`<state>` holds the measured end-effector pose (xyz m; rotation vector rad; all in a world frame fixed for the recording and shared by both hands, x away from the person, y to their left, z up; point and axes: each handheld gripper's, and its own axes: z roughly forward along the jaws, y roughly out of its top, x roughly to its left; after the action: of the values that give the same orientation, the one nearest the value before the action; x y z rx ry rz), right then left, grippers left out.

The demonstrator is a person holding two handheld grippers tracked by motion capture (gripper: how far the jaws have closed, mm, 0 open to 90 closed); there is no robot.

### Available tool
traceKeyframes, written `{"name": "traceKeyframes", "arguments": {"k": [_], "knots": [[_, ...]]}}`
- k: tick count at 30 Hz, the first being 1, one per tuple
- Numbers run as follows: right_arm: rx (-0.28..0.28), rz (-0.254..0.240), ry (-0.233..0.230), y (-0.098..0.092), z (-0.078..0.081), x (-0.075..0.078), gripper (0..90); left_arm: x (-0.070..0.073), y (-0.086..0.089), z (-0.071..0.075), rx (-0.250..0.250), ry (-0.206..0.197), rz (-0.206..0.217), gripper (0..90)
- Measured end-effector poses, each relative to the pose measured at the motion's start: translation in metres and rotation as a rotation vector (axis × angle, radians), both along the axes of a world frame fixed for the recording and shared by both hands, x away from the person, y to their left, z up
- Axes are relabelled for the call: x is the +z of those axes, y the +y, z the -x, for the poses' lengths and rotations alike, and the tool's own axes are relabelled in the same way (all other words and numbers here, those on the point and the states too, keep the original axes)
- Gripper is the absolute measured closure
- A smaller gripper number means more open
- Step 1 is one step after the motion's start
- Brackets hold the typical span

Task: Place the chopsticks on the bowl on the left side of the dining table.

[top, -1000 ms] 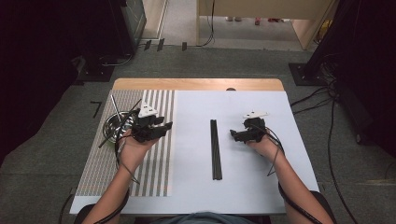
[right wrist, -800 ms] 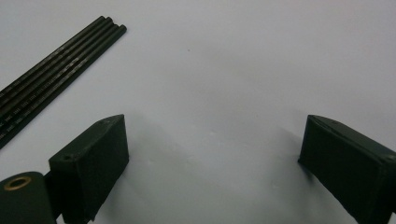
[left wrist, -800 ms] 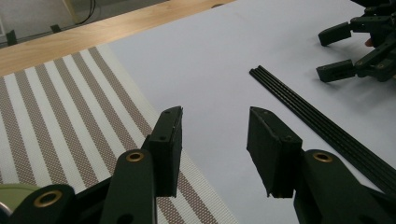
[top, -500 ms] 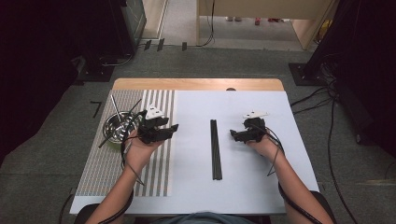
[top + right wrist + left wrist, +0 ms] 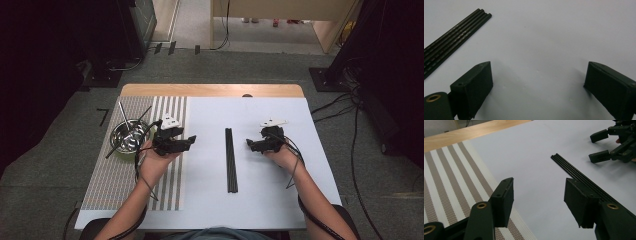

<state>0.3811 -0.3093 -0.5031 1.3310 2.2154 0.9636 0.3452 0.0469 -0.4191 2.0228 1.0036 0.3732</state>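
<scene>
A bundle of black chopsticks (image 5: 230, 160) lies lengthwise in the middle of the white table top (image 5: 270, 200). My left gripper (image 5: 187, 143) hovers at the striped mat's right edge, left of the bundle, pointing right with jaws wide apart and empty. In the left gripper view the left gripper (image 5: 539, 193) looks toward the chopsticks (image 5: 576, 173), whose near part runs behind its right jaw. My right gripper (image 5: 251, 145) is right of the bundle, pointing left, open and empty. In the right gripper view the right gripper (image 5: 539, 76) spans bare table, with the chopsticks (image 5: 454, 37) at upper left.
A steel bowl (image 5: 126, 138) with a few thin sticks leaning in it stands on the striped placemat (image 5: 115, 185) at the left. A wooden strip (image 5: 210, 90) runs along the table's far edge. The other hand's gripper (image 5: 610, 143) is at the upper right of the left gripper view.
My left gripper has moved right, away from the bowl toward the mat's right edge. The right gripper and the chopsticks have stayed put.
</scene>
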Motion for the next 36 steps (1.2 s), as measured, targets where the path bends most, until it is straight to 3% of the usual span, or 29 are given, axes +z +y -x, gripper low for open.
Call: {"name": "traceKeyframes", "arguments": {"k": [6,10,20,24,36], "knots": [[-0.001,-0.001,0.001,0.000,0.000,0.000,7.5,-0.003,-0.006,0.001,0.003,-0.014,0.006,38.9],[0.000,0.000,0.000,0.000,0.000,0.000,7.5,-0.006,-0.009,0.000,0.015,0.001,0.009,36.1],[-0.001,0.000,0.000,0.000,0.000,0.000,7.5,-0.012,-0.019,0.002,-0.003,-0.008,-0.020,35.2],[0.000,0.000,0.000,0.000,0.000,0.000,7.5,-0.014,-0.025,0.005,-0.019,-0.062,-0.052,34.1],[0.000,0.000,0.000,0.000,0.000,0.000,7.5,-0.022,-0.034,0.007,-0.041,-0.031,-0.044,33.5]]}}
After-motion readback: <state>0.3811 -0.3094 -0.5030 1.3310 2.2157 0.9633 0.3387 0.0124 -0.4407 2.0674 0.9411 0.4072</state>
